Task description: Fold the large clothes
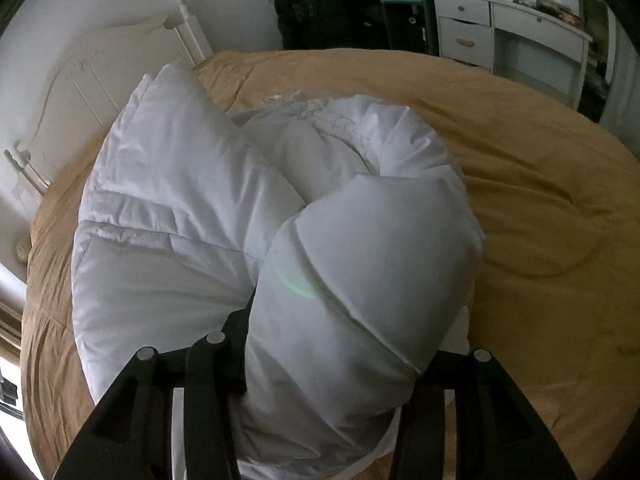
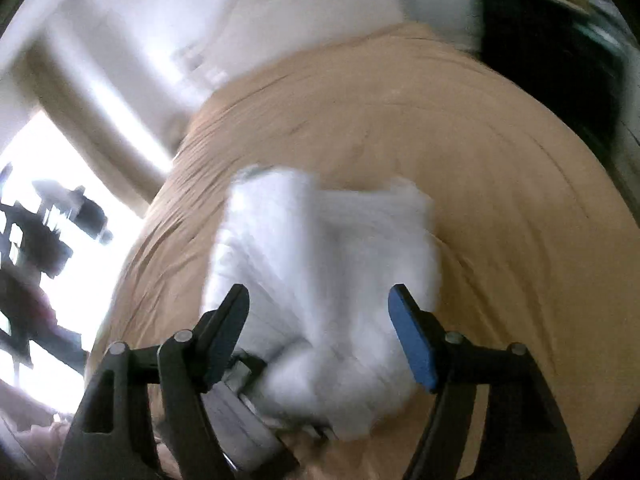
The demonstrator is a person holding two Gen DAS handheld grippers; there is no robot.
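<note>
White puffy coat [image 1: 180,248] lies mid-bed on tan bedspread [image 1: 540,208]. Left gripper [image 1: 340,344] jaws clamp a sleeve, probably to fold it inward. Right gripper [image 2: 318,320] jaws gape, empty, above it.

Left wrist view staying sharp under soft daylight; right wrist view smearing with heavy motion blur, window [image 2: 48,216] blowing out at left; fisheye edges bending and darkening in both

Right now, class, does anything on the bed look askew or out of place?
Yes: the white puffer jacket lies bunched, not flat, on the tan bedspread, one sleeve bulging up between the left gripper's fingers.
</note>
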